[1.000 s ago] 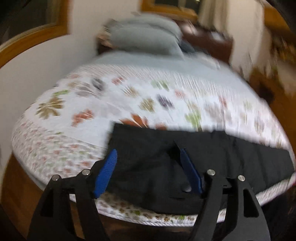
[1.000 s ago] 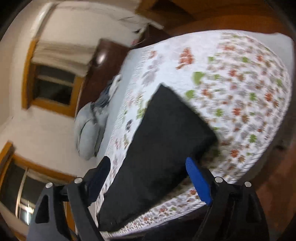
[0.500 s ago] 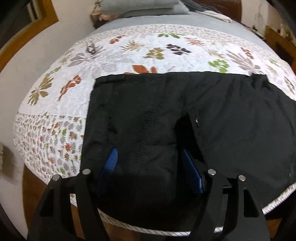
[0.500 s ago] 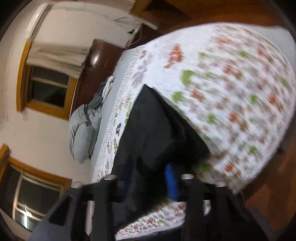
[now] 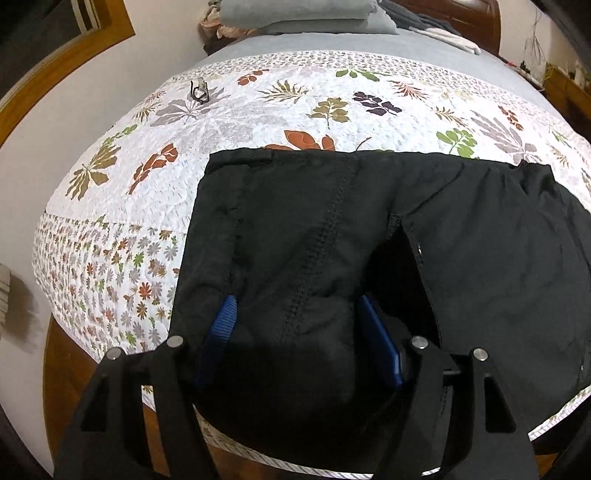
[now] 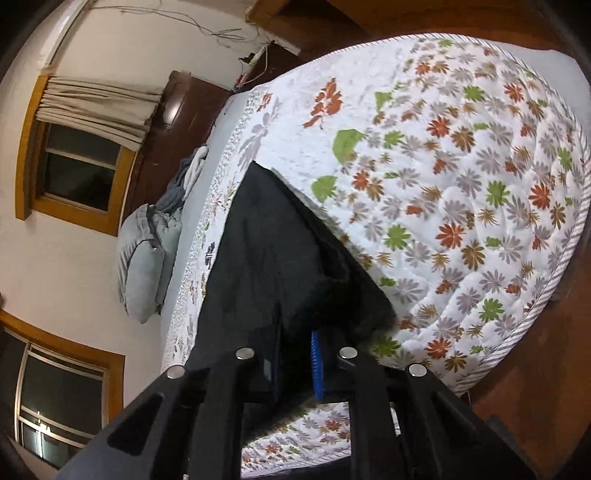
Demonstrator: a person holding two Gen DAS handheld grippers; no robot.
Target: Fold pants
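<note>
Black pants (image 5: 369,229) lie spread across the near part of a bed with a floral quilt (image 5: 258,99). My left gripper (image 5: 299,332) is open, its blue pads straddling a bulge of the waist-end fabric at the bed's near edge. In the right wrist view the pants (image 6: 266,251) run away along the quilt (image 6: 461,184). My right gripper (image 6: 295,363) is shut on the pants' near end, with the cloth pinched between its blue pads.
Grey pillows (image 5: 295,14) and loose clothes lie at the head of the bed. A small dark clip-like object (image 5: 199,92) rests on the quilt at far left. Wooden floor (image 6: 535,350) borders the bed; windows and a dark wooden cabinet (image 6: 162,122) stand beyond.
My left gripper dropped down over the waist end until its open pads straddled the fabric. My right gripper moved onto the pants' end and closed from wide open onto the cloth.
</note>
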